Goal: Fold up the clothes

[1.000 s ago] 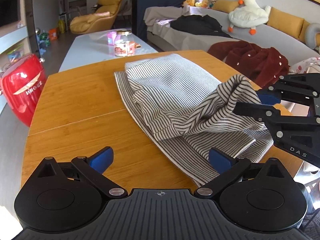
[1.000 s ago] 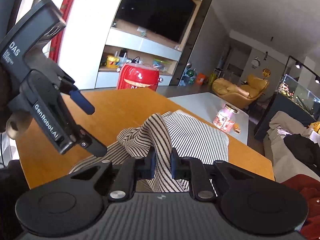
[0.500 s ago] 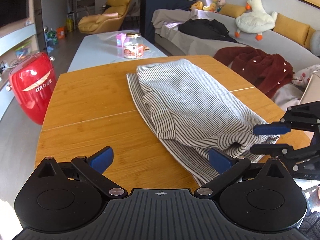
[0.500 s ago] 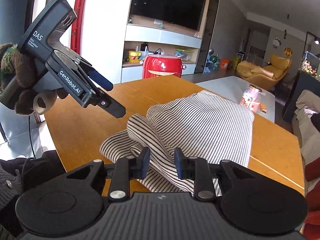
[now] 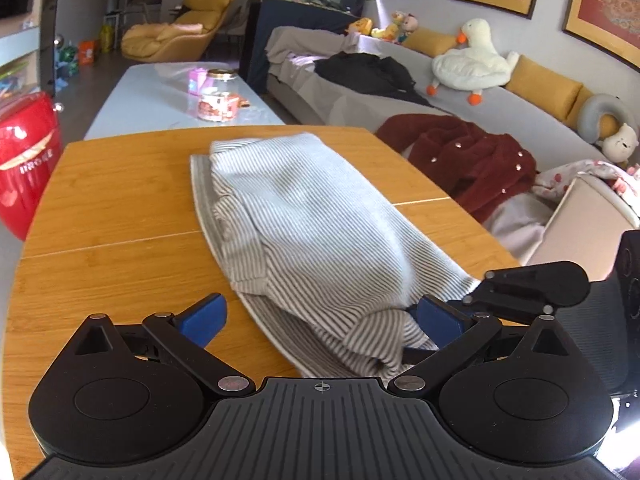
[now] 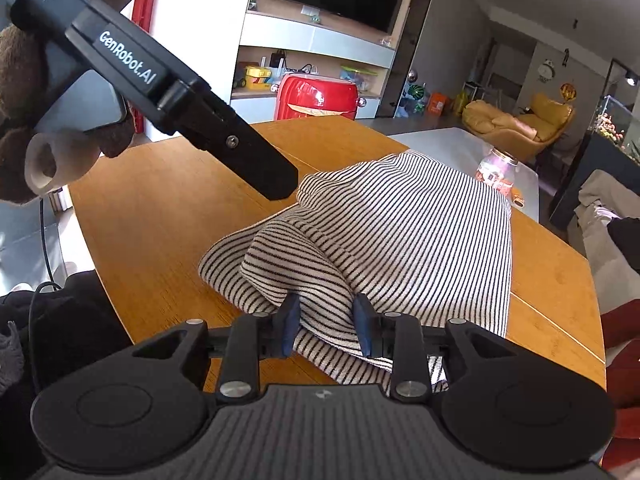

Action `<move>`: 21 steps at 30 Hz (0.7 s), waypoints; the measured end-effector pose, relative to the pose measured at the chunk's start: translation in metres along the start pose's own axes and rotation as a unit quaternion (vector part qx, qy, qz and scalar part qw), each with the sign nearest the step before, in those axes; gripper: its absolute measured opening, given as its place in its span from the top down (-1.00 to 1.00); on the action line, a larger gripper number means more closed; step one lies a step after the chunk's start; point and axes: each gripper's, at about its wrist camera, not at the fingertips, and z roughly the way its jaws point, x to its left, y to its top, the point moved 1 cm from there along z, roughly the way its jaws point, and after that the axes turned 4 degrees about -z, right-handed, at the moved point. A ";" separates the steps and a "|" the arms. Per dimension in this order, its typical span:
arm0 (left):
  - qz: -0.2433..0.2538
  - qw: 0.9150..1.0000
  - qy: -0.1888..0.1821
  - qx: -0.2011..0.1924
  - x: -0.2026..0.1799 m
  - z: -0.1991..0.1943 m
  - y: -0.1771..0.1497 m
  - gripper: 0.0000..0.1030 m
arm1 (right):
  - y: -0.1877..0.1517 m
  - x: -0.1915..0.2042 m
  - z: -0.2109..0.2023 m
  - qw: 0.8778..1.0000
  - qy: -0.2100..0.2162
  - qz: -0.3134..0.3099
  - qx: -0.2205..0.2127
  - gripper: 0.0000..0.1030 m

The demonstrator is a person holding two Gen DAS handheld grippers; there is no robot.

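Observation:
A grey-and-white striped garment [image 5: 312, 216] lies folded on the wooden table [image 5: 112, 208], its near end bunched at the front edge. My left gripper [image 5: 320, 320] is open wide above that near end, nothing pinched. In the right wrist view the garment [image 6: 420, 232] has a rounded fold sitting between the blue pads of my right gripper [image 6: 327, 328]. Those jaws are opening and the cloth rests slack on the table [image 6: 168, 200]. The right gripper's black linkage [image 5: 520, 288] shows beside the cloth. One of the left gripper's fingers [image 6: 260, 164] hangs over the far left of the garment.
A red case [image 5: 24, 160] stands left of the table. A glass jar [image 5: 218, 100] sits on the pale low table behind. A grey sofa [image 5: 360, 96] on the right carries a dark red coat [image 5: 472, 160] and a plush duck [image 5: 472, 64].
The right gripper brought the lifted striped fold down onto the garment near the front edge and its jaws widened. The left gripper stayed open and barely shifted.

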 end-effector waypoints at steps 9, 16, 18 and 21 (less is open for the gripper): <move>0.053 0.996 0.060 0.045 -0.007 0.042 -0.022 -1.00 | -0.001 0.001 -0.021 1.000 0.000 -0.025 -0.017 -0.17; 0.060 0.995 0.067 0.038 -0.008 0.040 -0.023 -1.00 | -0.008 0.008 -0.026 0.995 -0.001 -0.096 -0.002 -0.33; 0.069 0.994 0.071 0.033 -0.011 0.038 -0.023 -1.00 | -0.009 0.011 -0.018 0.994 0.002 -0.106 0.003 -0.33; 0.072 0.994 0.074 0.031 -0.012 0.035 -0.022 -1.00 | -0.010 0.016 -0.010 0.992 0.006 -0.124 0.002 -0.33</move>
